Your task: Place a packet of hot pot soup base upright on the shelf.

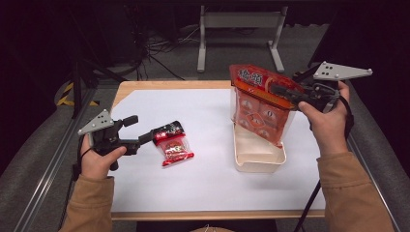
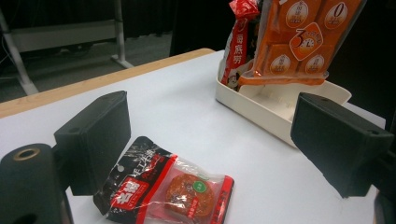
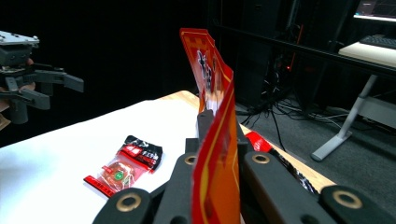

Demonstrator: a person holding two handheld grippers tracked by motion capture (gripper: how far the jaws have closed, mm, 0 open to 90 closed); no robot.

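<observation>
A small red and black snack packet (image 1: 173, 145) lies flat on the white sheet. My left gripper (image 1: 155, 135) is at its near end, low over the table. In the left gripper view the jaws stand wide apart, open (image 2: 215, 140), with the packet (image 2: 173, 191) on the table between them, near the left jaw. My right gripper (image 1: 278, 90) is shut on the top edge of a large orange snack bag (image 1: 261, 108). The bag hangs upright with its lower end in a white tray (image 1: 258, 157). The right gripper view has the bag's edge (image 3: 212, 140) pinched between its jaws (image 3: 217, 154).
The white sheet (image 1: 208, 169) covers most of the wooden table, whose bare rim (image 1: 169, 85) runs along the far side. Past the table stand a grey metal frame (image 1: 239, 29) and loose cables (image 1: 159, 48) on the floor. The left gripper (image 3: 42, 86) hangs at the left of the right gripper view.
</observation>
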